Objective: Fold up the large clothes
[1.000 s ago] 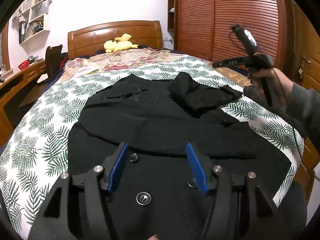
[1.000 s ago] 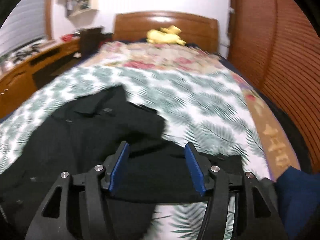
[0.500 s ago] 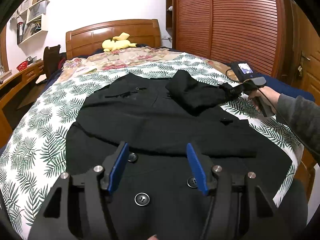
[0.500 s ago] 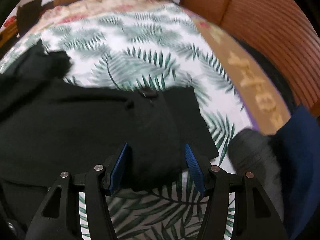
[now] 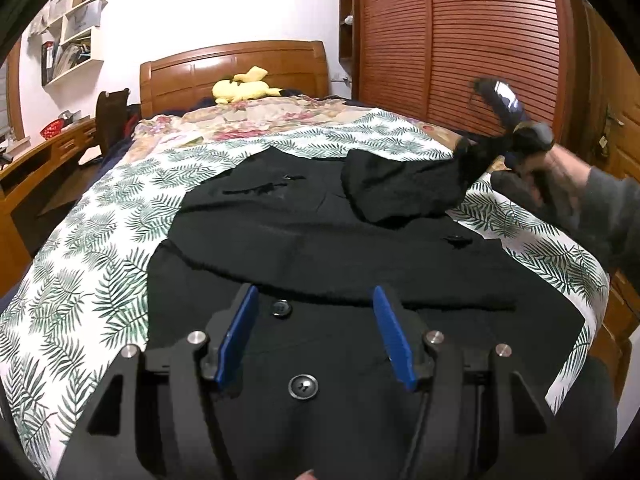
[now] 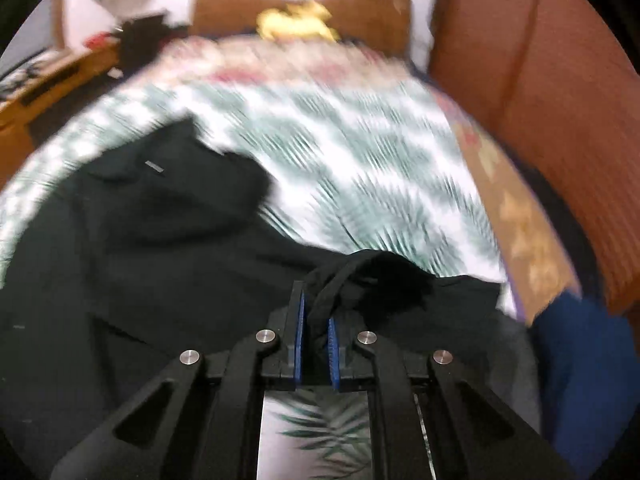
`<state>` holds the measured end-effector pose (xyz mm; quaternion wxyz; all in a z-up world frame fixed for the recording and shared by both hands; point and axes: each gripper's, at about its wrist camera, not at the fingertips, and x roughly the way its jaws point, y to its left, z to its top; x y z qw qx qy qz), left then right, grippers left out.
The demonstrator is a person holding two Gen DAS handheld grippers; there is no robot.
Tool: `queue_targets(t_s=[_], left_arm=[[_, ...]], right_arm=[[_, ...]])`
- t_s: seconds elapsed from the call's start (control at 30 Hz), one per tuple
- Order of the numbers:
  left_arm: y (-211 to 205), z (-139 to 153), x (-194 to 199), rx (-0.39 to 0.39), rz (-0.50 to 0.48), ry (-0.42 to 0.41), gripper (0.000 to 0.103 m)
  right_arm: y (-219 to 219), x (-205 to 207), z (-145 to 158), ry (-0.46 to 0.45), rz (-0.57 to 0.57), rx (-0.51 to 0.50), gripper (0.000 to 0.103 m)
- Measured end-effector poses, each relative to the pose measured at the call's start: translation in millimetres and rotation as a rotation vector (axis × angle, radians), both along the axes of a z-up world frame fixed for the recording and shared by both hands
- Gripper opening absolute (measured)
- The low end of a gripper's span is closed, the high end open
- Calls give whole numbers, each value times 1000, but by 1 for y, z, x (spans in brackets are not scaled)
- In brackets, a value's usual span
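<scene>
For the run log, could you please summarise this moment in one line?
left gripper: open over black buttoned coat | right gripper: just closed on coat sleeve

A black coat (image 5: 320,240) lies spread on the leaf-print bed (image 5: 100,240); the left gripper (image 5: 316,312) hovers over its buttons, jaws apart, while the right gripper (image 5: 468,156) lifts a sleeve.

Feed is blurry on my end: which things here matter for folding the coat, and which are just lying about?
In the job:
black coat
its sleeve, pinched in the right gripper
left gripper, open above the coat

Lying about:
yellow plush toy
floral blanket
wall shelves
</scene>
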<state>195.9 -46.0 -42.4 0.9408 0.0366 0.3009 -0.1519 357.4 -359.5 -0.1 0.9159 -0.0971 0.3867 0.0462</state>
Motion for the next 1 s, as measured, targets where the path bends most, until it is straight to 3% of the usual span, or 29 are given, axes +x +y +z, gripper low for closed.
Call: queue_targets(t_s=[0.13, 0.3, 0.37, 0.43, 0.5, 0.67, 1.0], left_arm=[[14, 4, -6, -11, 25, -9, 59], [34, 11, -16, -31, 57, -29, 59], [41, 13, -20, -34, 70, -34, 59], [49, 14, -24, -34, 83, -39, 59], [55, 15, -27, -33, 92, -43, 59], [67, 17, -32, -29, 111, -52, 59], [68, 11, -32, -21, 102, -32, 59]], right_arm=[[66, -37, 59, -112, 163, 35, 6], [143, -94, 100, -161, 365, 108, 9], [165, -112, 108, -171, 410, 113, 24], [182, -130, 114, -179, 469, 132, 52], [194, -144, 118, -193, 496, 137, 57], [205, -166, 117, -191, 524, 125, 57], [164, -150, 65, -101, 423, 122, 57]])
